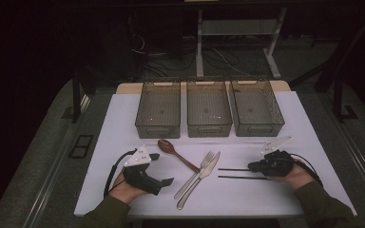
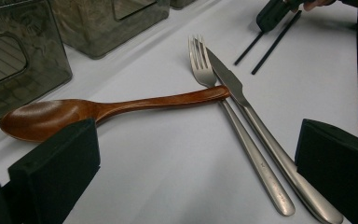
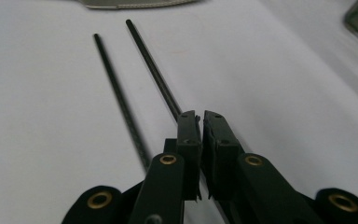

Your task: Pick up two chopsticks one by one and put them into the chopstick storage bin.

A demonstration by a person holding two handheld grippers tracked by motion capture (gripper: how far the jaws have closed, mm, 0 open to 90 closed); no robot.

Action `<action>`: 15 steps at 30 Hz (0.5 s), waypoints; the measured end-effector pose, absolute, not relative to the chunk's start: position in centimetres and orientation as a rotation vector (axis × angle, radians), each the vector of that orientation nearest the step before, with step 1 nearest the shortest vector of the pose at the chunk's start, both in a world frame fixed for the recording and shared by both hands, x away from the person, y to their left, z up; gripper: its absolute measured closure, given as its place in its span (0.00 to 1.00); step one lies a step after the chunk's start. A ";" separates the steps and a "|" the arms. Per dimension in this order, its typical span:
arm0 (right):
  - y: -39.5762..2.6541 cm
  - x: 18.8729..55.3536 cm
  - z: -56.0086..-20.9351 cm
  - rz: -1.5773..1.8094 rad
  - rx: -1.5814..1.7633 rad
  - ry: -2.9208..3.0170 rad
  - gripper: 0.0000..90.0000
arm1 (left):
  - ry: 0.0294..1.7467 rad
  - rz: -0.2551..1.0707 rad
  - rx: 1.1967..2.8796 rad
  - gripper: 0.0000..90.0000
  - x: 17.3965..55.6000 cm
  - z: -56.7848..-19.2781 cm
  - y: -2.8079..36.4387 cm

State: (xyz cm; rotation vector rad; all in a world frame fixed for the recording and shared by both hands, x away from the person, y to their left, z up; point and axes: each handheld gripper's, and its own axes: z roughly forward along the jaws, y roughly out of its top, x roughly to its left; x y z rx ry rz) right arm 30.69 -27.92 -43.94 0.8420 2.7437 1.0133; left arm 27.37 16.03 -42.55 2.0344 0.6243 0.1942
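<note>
Two thin, straight black chopsticks (image 1: pixel 240 173) lie side by side on the smooth white tabletop (image 1: pixel 275 199), at the person's right. The right gripper (image 3: pixel 200 120) sits at their near ends. Its jaws are closed almost together, and one chopstick (image 3: pixel 151 65) runs right up to their tips, though whether it is pinched there cannot be told. The other chopstick (image 3: pixel 116 93) passes just beside the jaws.

The left gripper (image 1: pixel 161 168) rests at the left with its blocky black jaws wide open and nothing between them. Just ahead of it lies a glossy brown wooden spoon (image 2: pixel 98 109), whose handle end touches a matt steel fork (image 2: pixel 223 112) and knife (image 2: pixel 256 126) lying together.

Three clear ribbed plastic bins (image 1: pixel 209 114) stand in a row at the far side.
</note>
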 end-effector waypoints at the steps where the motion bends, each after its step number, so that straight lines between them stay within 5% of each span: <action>1: -28.1 30.8 -43.9 1.024 0.851 2.744 0.95 | 0.625 0.195 2.033 0.00 27.4 -42.6 16.0; 15: -26.3 31.1 -43.2 1.110 0.789 2.741 0.90 | 0.627 0.194 2.031 0.00 27.4 -42.6 16.0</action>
